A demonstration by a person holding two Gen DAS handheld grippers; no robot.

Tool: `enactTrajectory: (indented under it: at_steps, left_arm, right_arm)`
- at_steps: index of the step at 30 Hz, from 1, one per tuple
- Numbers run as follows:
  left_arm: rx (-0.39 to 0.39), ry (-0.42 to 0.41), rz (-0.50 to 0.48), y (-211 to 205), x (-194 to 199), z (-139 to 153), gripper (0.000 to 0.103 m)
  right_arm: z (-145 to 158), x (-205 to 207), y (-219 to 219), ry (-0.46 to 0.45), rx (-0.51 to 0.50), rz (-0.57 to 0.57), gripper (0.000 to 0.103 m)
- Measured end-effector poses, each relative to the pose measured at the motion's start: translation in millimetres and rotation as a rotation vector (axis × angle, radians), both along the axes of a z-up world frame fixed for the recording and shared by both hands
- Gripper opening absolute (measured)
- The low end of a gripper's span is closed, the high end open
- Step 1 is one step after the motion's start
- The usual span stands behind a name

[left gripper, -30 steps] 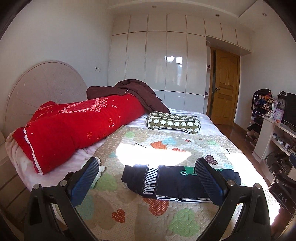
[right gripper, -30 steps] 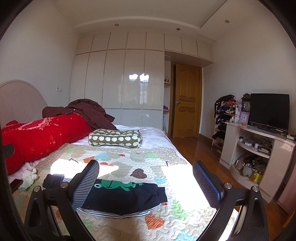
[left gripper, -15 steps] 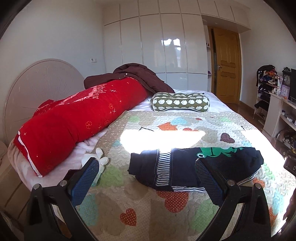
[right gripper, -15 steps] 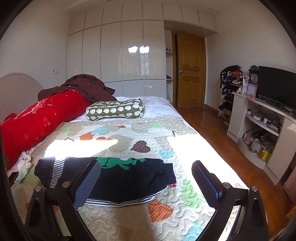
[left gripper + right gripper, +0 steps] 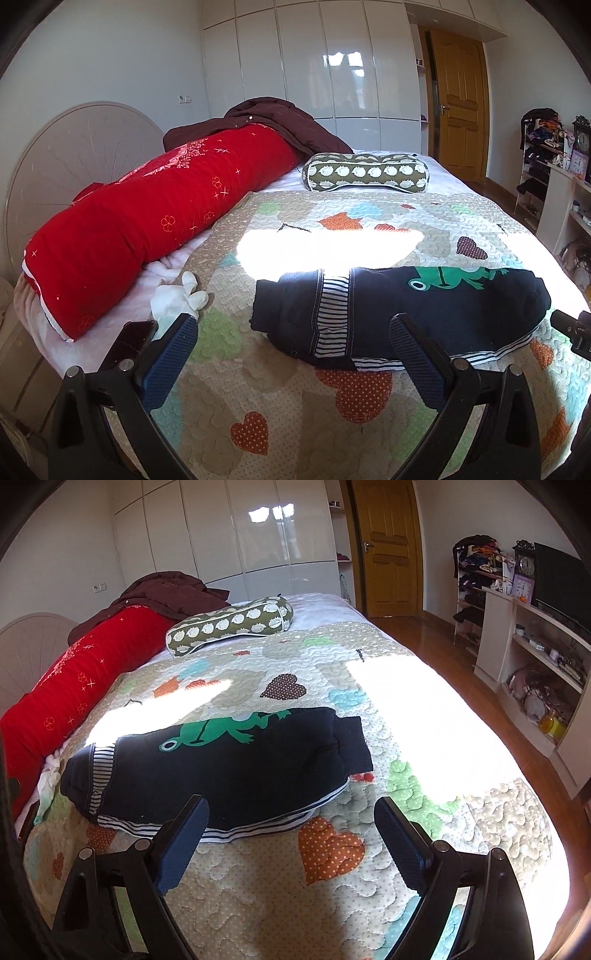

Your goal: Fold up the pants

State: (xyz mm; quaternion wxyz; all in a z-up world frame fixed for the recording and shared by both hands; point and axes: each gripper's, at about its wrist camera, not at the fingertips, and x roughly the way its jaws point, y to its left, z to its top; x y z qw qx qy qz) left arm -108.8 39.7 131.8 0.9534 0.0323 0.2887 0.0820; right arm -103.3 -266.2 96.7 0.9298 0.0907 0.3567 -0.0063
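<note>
Dark navy pants (image 5: 424, 314) with a green frog print and striped trim lie folded lengthwise on the patterned quilt (image 5: 288, 398), waistband to the left. They also show in the right wrist view (image 5: 221, 771). My left gripper (image 5: 295, 332) is open and empty, above the quilt just in front of the waistband end. My right gripper (image 5: 291, 812) is open and empty, just in front of the pants' near edge, toward the leg end. Part of the right gripper shows at the right edge of the left wrist view (image 5: 576, 332).
A red rolled duvet (image 5: 147, 229) and brown garment (image 5: 273, 122) lie along the left side. A green bolster pillow (image 5: 365, 173) sits at the far end. White socks (image 5: 177, 299) and a dark phone (image 5: 129, 343) lie left of the pants. A TV shelf (image 5: 535, 657) stands right of the bed.
Both grippers have moved down and closer to the pants, which now fill more of each view. The jaws stay open. The pants have not moved.
</note>
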Motion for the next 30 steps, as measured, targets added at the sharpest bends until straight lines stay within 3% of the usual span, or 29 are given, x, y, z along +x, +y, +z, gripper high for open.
enactTrajectory:
  at_steps: [8,19,26,28,29,30]
  left_arm:
    - [-0.042,0.065,-0.019,3,19,-19,0.103]
    - [-0.432,0.286,-0.072,59,82,-85,0.103]
    - [-0.543,0.34,-0.111,64,128,-112,0.103]
    - [-0.585,0.356,-0.121,64,142,-119,0.103]
    - [-0.587,0.362,-0.113,64,146,-120,0.103]
    - [-0.58,0.37,-0.105,61,150,-120,0.103]
  right_arm:
    - [-19,12,-3,0.047,0.035,-0.01,0.094]
    - [-63,48,-53,0.155,0.356,-0.042,0.094]
    - [-67,89,-43,0.14,0.37,-0.028,0.094]
    - [-68,101,-36,0.136,0.352,-0.033,0.092]
    - [-68,105,-33,0.13,0.334,-0.042,0.086]
    - [-67,108,-31,0.128,0.319,-0.052,0.074]
